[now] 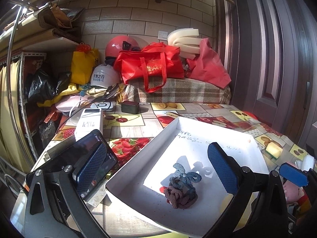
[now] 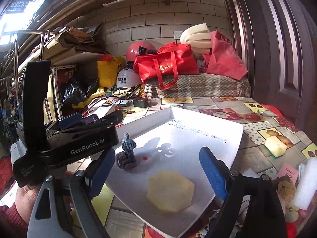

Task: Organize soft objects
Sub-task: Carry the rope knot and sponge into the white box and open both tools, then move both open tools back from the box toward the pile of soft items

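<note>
A shallow white box (image 1: 198, 130) lies on the fruit-print table; it also shows in the right wrist view (image 2: 227, 136). A knotted grey-and-brown cord bundle (image 1: 182, 186) lies inside it, also seen in the right wrist view (image 2: 126, 154). A yellow hexagonal sponge (image 2: 170, 191) lies in the box near its front. My left gripper (image 1: 156, 170) is open and empty above the bundle. My right gripper (image 2: 158, 170) is open and empty just above the yellow sponge. The left gripper's black body (image 2: 79, 138) hangs at the box's left edge.
A yellow-green sponge (image 2: 275, 145) lies on the table right of the box; it also shows in the left wrist view (image 1: 274, 150). White foam (image 2: 305, 184), a pink card and a tan knot (image 2: 286, 190) sit at the right. A phone (image 1: 95, 164), power bank and bags crowd the left and back.
</note>
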{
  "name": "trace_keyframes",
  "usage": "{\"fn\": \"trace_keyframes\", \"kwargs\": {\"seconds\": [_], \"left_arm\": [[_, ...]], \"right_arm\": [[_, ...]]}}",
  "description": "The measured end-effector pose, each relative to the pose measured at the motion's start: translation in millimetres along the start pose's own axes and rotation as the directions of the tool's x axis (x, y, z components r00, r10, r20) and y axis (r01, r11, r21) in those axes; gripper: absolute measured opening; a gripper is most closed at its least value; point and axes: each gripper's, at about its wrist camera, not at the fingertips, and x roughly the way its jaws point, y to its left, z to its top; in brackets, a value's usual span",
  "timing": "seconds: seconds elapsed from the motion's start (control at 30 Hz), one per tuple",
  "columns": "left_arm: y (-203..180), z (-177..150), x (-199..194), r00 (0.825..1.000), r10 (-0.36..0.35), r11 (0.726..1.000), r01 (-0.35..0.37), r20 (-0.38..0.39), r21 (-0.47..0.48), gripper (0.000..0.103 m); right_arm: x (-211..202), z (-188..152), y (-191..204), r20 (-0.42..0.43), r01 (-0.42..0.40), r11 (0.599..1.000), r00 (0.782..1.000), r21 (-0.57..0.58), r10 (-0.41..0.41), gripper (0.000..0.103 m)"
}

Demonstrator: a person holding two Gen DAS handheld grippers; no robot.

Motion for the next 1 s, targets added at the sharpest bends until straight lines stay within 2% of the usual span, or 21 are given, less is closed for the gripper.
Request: {"fn": "trace_keyframes", "kwargs": {"seconds": [0.4, 0.67, 0.8, 0.93, 1.0], "left_arm": [[-7, -3, -4, 1.000, 0.027, 0.999, -0.027, 0.015, 0.028, 0.103], [-12, -8, -18, 1.000, 0.016, 1.000, -0.017, 0.008, 0.018, 0.103], [-17, -14, -34, 0.999, -0.044, 0.999, 0.044, -0.001, -0.027, 0.103], [-21, -24, -49, 0.986, -0.164, 0.980, 0.160, -0.028, -0.120, 0.103], [-36, -27, -54, 0.986, -0.155, 0.986, 0.151, -0.061, -0.069, 0.103]], "right_arm": [[-4, -3, -4, -0.009, -0.018, 1.000, 1.000, -0.007, 0.018, 0.087], [-20, -9, -8, -0.021, -0.122, 0.992, 0.992, -0.036, 0.122, 0.087], [-33, -12, -16, -0.019, -0.170, 0.984, 0.985, -0.051, 0.169, 0.087], [-45, -10, -34, 0.009, -0.162, 0.985, 0.987, -0.062, 0.163, 0.087], [-59, -8, -54, 0.072, -0.174, 0.984, 0.982, -0.024, 0.176, 0.087]]}}
